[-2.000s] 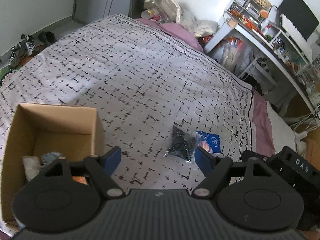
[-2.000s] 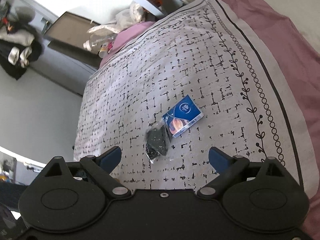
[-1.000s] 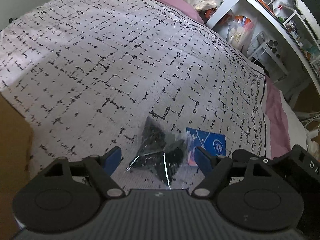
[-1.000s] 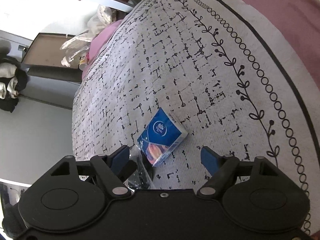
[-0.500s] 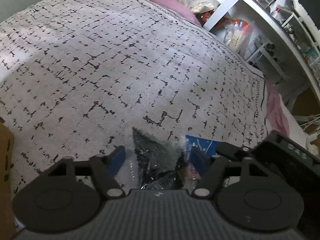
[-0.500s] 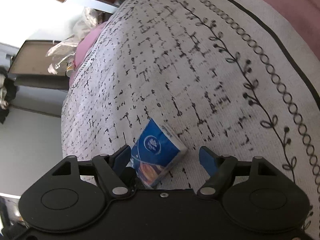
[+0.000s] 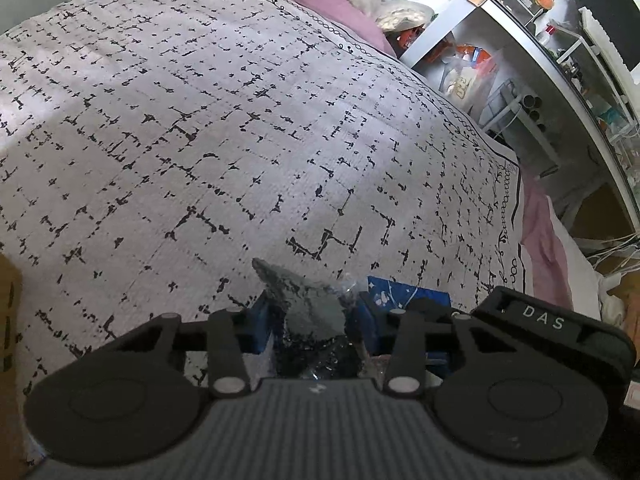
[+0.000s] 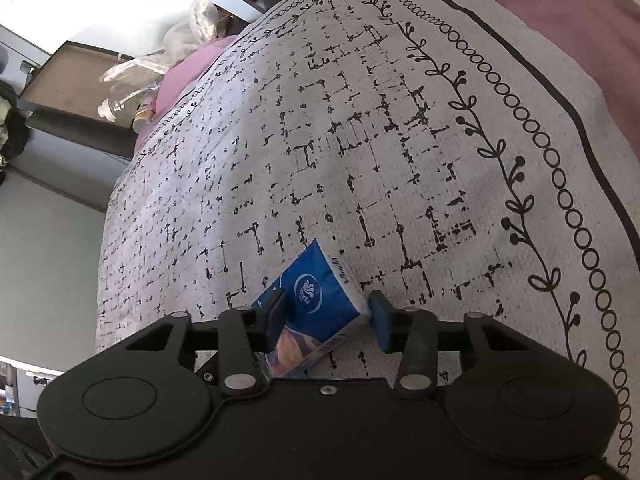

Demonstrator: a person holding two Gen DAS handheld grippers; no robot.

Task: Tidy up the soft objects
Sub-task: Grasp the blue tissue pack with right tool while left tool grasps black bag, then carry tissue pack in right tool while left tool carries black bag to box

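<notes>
A clear plastic bag of dark fabric (image 7: 310,316) lies on the black-and-white patterned bedspread (image 7: 240,140). My left gripper (image 7: 312,326) has closed in around it, a blue finger pressing on each side. A blue tissue pack (image 8: 316,304) lies just to its right and also shows in the left wrist view (image 7: 404,294). My right gripper (image 8: 328,320) straddles the pack with its jaws narrowed; the left finger touches it and the right finger (image 8: 380,324) stands a small gap off its corner. The right gripper's black body (image 7: 552,340) sits beside my left one.
A cardboard box edge (image 7: 8,320) shows at the far left. A cluttered white desk with shelves (image 7: 540,60) stands right of the bed. Pink sheet (image 8: 560,20) borders the bedspread. Bags and bottles (image 8: 132,88) pile at the bed's far end.
Both grippers have come down low over the bed. The left jaws closed in on the bag of dark fabric. The right jaws narrowed around the blue tissue pack.
</notes>
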